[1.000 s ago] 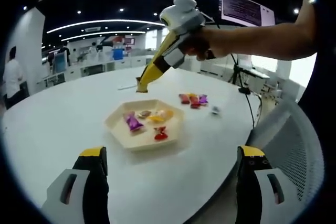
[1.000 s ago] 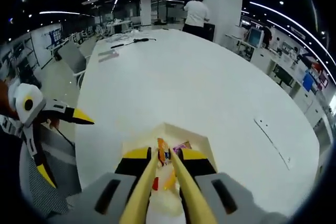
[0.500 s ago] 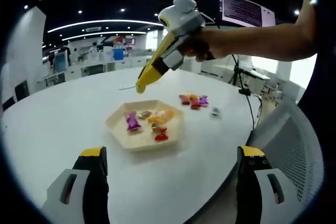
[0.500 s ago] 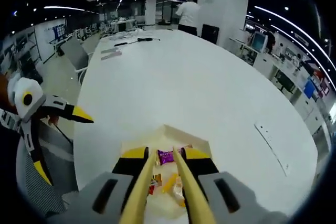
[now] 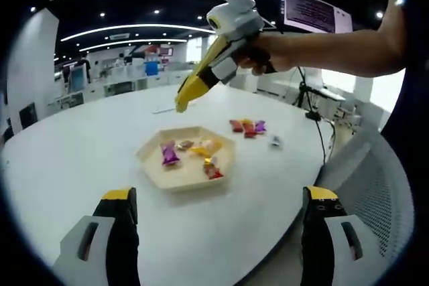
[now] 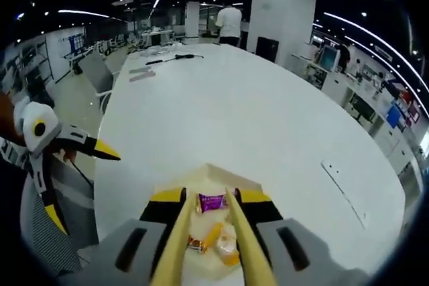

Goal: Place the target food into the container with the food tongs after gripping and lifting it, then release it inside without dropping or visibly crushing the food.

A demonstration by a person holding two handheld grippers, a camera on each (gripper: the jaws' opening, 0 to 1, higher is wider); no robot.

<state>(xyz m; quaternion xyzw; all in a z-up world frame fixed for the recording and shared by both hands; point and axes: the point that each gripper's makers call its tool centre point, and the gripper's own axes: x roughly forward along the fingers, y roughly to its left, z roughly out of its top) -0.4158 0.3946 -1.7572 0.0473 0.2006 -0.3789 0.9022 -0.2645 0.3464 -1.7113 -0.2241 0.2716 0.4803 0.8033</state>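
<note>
Surface (image 5: 80, 152): white, smooth, satin sheen, faint light reflections. Container (image 5: 155, 165): cream, matt, plastic-like. Candy wrappers (image 5: 169, 155): glossy film, crinkled. Tongs (image 6: 175, 246): yellow, smooth, matt. Left gripper (image 5: 214, 246) jaws: black matt plastic, yellow tips; grey housing, smooth plastic. Chair back (image 5: 375, 192): grey woven mesh, rough.

We see a cream hexagonal tray (image 5: 155, 165) on a white table (image 5: 74, 152), holding purple, orange and red candies (image 5: 169, 155).
</note>
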